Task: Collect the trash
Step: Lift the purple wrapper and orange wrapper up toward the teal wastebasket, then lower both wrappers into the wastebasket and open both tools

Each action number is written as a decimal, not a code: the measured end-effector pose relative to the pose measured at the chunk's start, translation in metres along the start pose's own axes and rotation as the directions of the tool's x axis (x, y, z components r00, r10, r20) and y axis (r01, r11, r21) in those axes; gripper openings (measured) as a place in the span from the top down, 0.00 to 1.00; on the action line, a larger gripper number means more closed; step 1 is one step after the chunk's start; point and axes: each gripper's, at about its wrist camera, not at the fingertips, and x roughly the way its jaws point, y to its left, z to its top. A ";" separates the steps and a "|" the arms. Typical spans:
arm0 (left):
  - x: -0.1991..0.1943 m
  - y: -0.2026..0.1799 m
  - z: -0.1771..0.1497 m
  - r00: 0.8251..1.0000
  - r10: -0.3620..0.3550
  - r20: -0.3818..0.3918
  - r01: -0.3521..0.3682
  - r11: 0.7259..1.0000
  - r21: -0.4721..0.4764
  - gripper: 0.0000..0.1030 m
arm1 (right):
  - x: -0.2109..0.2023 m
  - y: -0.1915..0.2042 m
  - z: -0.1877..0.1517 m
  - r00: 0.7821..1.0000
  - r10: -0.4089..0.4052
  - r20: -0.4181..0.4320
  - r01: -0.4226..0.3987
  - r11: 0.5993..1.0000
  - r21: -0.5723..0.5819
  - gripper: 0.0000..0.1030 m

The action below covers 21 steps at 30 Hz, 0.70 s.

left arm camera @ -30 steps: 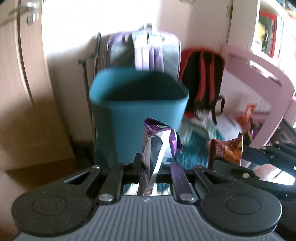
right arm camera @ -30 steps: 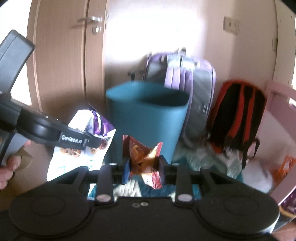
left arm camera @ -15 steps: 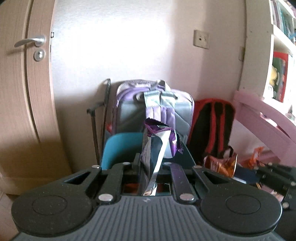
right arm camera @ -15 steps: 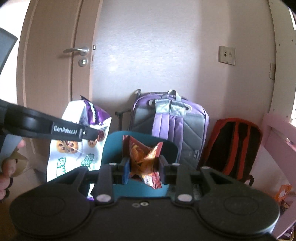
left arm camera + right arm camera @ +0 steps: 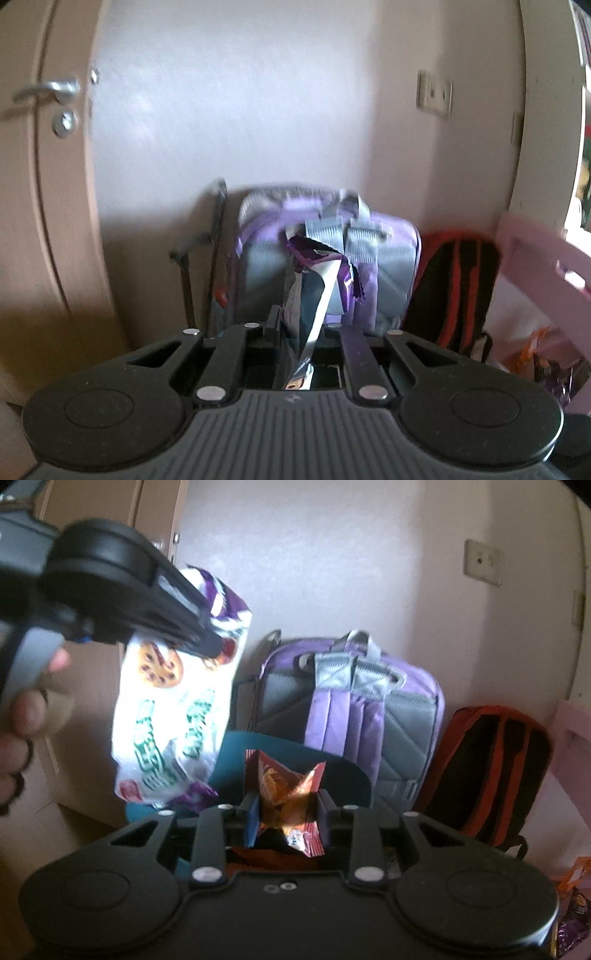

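The left gripper (image 5: 301, 328) is pinched almost fully together on a thin cookie bag (image 5: 314, 291), gripping it by one edge so the bag stands up between the jaws in its own view. From the right wrist view the same bag (image 5: 177, 716) hangs broad and white below that gripper (image 5: 212, 646), with a person's hand (image 5: 22, 731) wrapped on the handle. Holding it by an edge leaves the body free to drop away once the jaws part.

The right gripper (image 5: 286, 810) stands partly closed on an orange wrapper (image 5: 286, 794), crumpled and bulky, which is probably why the jaws sit wider here than on the flat bag. The wrapper's twisted ends stick up and down past the pads, so the grip is on its middle.

Just beyond and below both loads is the teal bin (image 5: 343, 775), only its far rim and a bit of its left side showing past the gripper body. Both pieces are held over or close to its mouth, which suits dropping them in together; whether the cookie bag is fully inside the rim line I cannot tell. In the left view the bin is hidden.

Behind the bin a purple backpack (image 5: 354, 709) leans on the wall, with a red and black backpack (image 5: 491, 768) beside it. More wrappers (image 5: 572, 904) lie on the floor at lower right, likely still to collect.
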 end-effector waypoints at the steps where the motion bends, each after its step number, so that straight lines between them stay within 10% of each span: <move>1: 0.008 -0.001 -0.005 1.000 -0.007 -0.022 0.007 1.000 0.003 0.89 | 0.006 0.000 -0.001 1.000 0.008 -0.014 -0.008 1.000 0.001 0.71; 14: 0.067 -0.008 -0.064 0.965 -0.027 -0.263 0.039 0.998 0.040 0.85 | 0.046 -0.001 -0.022 0.991 0.053 -0.123 -0.054 0.999 -0.008 0.68; 21: 0.066 -0.010 -0.069 0.965 -0.023 -0.262 0.028 0.999 0.018 0.42 | 0.044 -0.004 -0.022 0.990 0.069 -0.124 -0.069 0.998 0.005 0.50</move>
